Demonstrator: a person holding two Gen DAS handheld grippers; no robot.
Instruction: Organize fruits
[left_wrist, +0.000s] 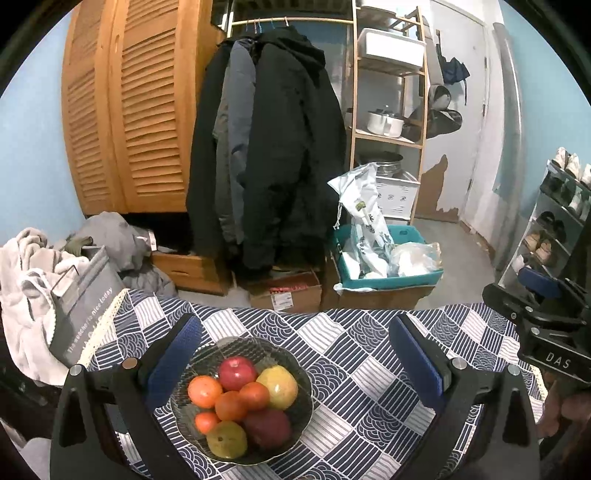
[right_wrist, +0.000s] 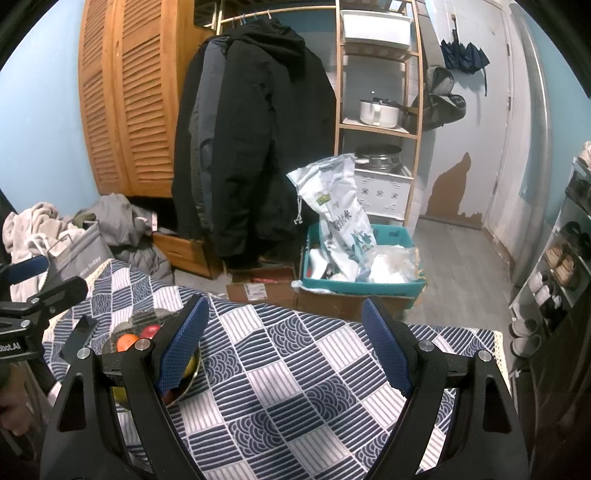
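Note:
A dark glass bowl (left_wrist: 299, 413) sits on the blue-and-white patterned tablecloth (left_wrist: 369, 369). It holds several fruits: a red apple (left_wrist: 237, 372), a yellow-red apple (left_wrist: 277, 380), oranges (left_wrist: 204, 391), a dark red fruit (left_wrist: 266, 427) and a green-yellow one (left_wrist: 226, 439). My left gripper (left_wrist: 295, 354) is open and empty above the bowl, its left finger beside the rim. My right gripper (right_wrist: 284, 343) is open and empty over bare cloth to the right of the bowl (right_wrist: 194, 376), which its left finger partly hides. The right gripper also shows at the right edge of the left wrist view (left_wrist: 546, 325).
A grey bag (left_wrist: 85, 299) stands at the table's left edge. Beyond the far edge are cardboard boxes (left_wrist: 288, 291), a teal bin (left_wrist: 391, 280) with bags, hanging coats (left_wrist: 273, 147), a wooden shelf (left_wrist: 388, 92) and a shoe rack (left_wrist: 554, 229) at the right.

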